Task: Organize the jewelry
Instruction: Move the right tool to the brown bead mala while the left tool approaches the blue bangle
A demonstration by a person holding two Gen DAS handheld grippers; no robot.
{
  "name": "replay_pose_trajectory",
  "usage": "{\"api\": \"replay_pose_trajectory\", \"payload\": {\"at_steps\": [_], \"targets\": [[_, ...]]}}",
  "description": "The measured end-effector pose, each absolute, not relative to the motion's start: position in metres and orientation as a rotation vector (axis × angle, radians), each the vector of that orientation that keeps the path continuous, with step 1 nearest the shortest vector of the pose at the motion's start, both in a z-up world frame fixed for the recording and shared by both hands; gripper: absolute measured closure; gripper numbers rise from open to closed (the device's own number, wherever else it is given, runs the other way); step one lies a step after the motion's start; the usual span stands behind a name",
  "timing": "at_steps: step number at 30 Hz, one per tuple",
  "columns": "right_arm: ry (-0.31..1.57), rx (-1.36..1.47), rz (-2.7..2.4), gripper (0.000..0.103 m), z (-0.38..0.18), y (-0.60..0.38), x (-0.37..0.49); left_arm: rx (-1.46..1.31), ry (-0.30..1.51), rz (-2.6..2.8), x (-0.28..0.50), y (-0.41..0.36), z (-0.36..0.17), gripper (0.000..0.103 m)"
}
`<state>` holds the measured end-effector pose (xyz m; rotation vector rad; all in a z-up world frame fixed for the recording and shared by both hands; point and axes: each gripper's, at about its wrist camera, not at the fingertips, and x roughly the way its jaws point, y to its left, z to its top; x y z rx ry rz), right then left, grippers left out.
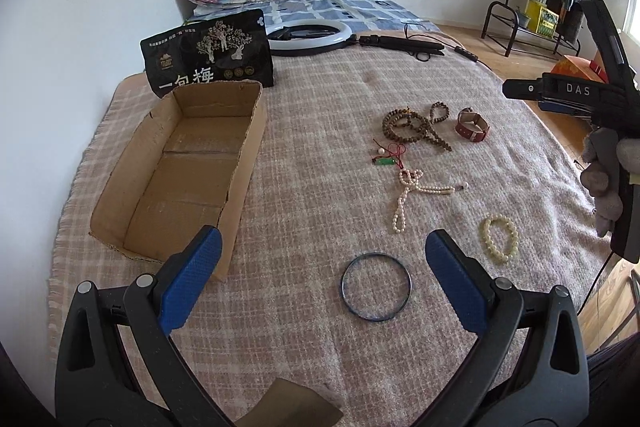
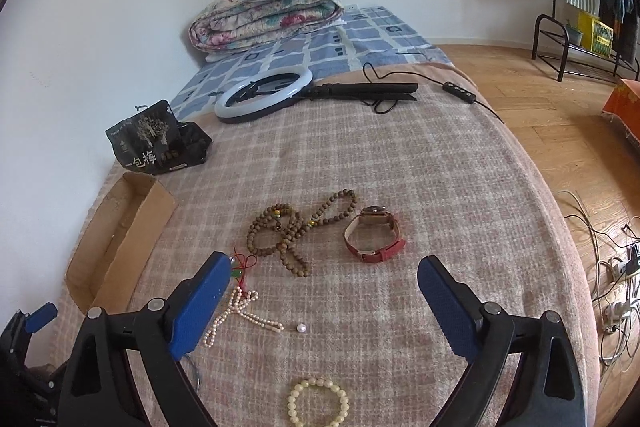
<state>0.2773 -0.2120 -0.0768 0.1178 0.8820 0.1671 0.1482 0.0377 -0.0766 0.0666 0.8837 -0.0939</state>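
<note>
**Operator:** I have both grippers spread wide and empty over the blanket (image 1: 320, 107). My left gripper (image 1: 322, 259) hangs just above the thin blue bangle (image 1: 376, 286), which lies flat, near me, between the fingers but a little to the right of centre. My right gripper (image 2: 322, 291) is over the cream bead bracelet (image 2: 318, 403), at the very near edge of its view.

**Spotter:** Where does everything go?

**Operator:** I judge the cardboard box (image 1: 240, 163) on the left to be the target. It sits open, nothing in it, touching the black snack bag (image 1: 208, 55) at its far end. The rest of the jewelry is still out on the blanket: the brown bead strand (image 2: 288, 231) and red-strapped watch (image 2: 374, 237) farther off, the pearl necklace (image 1: 406, 199) and the red cord with a green charm (image 1: 386, 157) between.

**Spotter:** So the bangle first?

**Operator:** I think so. It's thin and lies flush on soft pile, so I'd shift right to centre it, then come down with one finger inside the ring and one outside, pinching the rim rather than squeezing across the whole hoop. Press slightly into the blanket so the pad gets under the edge.

**Spotter:** Risks?

**Operator:** It could skate away or tip out of a shallow pinch. The near right corner of the box is just beside my left finger (image 1: 192, 279), so I'd lift clear before swinging left.
</note>
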Motion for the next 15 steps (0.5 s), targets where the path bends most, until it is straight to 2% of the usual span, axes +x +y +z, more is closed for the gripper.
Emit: {"api": "replay_pose_trajectory", "payload": {"at_steps": [5, 7, 10, 15], "targets": [[0.894, 0.088, 0.178, 0.008, -0.084, -0.197, 0.29, 0.06, 0.924, -0.113, 0.148, 0.038, -0.089, 0.0], [0.909, 0.098, 0.189, 0.01, -0.091, -0.191, 0.298, 0.07, 0.934, -0.135, 0.146, 0.034, -0.096, 0.0], [0.963, 0.092, 0.225, 0.019, -0.104, -0.177, 0.311, 0.083, 0.932, -0.167, 0.14, 0.028, -0.103, 0.0], [1.017, 0.063, 0.219, 0.021, -0.123, -0.163, 0.328, 0.017, 0.977, -0.213, 0.137, 0.029, -0.117, 0.0]]}}
